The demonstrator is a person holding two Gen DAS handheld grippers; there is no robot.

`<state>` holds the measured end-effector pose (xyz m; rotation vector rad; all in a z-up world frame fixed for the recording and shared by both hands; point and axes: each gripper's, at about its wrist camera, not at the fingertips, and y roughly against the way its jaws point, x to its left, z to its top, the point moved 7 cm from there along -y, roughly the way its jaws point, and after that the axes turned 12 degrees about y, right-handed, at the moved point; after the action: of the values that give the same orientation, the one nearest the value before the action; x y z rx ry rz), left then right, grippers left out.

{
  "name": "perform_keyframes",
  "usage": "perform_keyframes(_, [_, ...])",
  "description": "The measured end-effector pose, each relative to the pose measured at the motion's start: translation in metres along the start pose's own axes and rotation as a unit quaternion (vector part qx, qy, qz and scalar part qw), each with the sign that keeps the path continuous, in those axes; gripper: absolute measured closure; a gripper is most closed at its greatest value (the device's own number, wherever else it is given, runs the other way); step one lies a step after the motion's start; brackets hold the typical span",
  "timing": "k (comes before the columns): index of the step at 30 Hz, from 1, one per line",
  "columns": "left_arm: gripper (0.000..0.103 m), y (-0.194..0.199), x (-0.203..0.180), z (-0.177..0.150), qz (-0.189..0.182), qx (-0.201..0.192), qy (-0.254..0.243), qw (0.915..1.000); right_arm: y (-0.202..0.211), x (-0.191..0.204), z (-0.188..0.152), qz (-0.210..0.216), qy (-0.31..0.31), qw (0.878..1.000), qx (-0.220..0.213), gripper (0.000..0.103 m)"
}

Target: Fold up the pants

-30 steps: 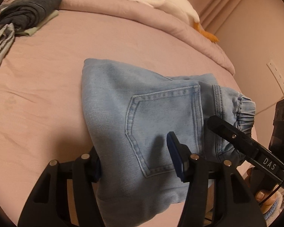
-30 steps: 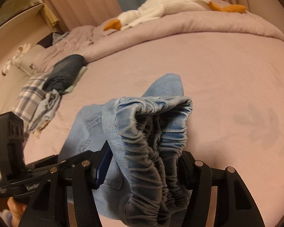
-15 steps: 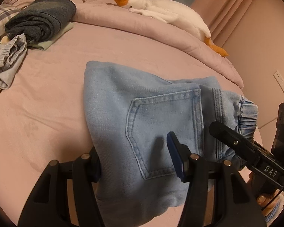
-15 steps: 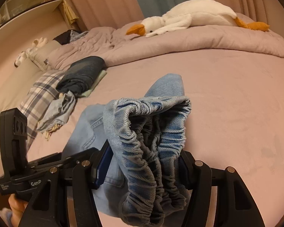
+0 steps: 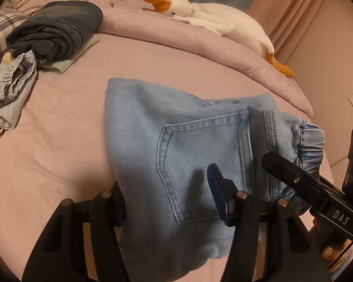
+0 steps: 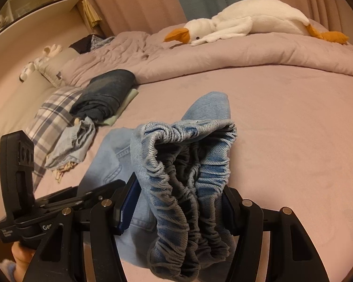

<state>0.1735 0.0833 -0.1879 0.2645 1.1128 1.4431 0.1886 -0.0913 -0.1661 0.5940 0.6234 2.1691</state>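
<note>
Left gripper (image 5: pixel 169 199) and right gripper (image 6: pixel 176 206) both clamp folded pants (image 5: pixel 176 141); keep level, lower flat onto bed (image 5: pixel 58 164).

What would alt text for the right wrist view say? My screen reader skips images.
The right gripper clamps the bunched elastic waistband of light blue jeans above a pink bed. Behind lie folded clothes and a white plush goose.

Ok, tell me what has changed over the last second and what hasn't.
Both grippers carried the folded jeans forward across the bed, toward the plush goose and the pile of dark clothes, which now show lower and larger. Nothing was released: the left gripper still clamps the pocket side, the right gripper the elastic waistband.
</note>
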Motion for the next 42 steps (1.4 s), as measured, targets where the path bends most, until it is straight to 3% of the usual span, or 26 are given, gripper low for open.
perform_keyframes(18, [0.047, -0.030, 0.010, 0.021, 0.015, 0.014, -0.006, 0.9998, -0.027, -0.010, 0.011, 0.002, -0.006, 1.000, 0.013, 0.040])
perform_keyframes(33, [0.045, -0.046, 0.019, 0.020, 0.043, 0.023, -0.022, 0.9986, -0.047, -0.026, 0.002, 0.004, -0.017, 0.999, 0.047, 0.040])
perform_keyframes(42, [0.039, -0.050, 0.029, 0.017, 0.052, 0.029, -0.021, 0.9980, -0.055, -0.048, -0.008, 0.033, -0.068, 0.995, 0.059, 0.040])
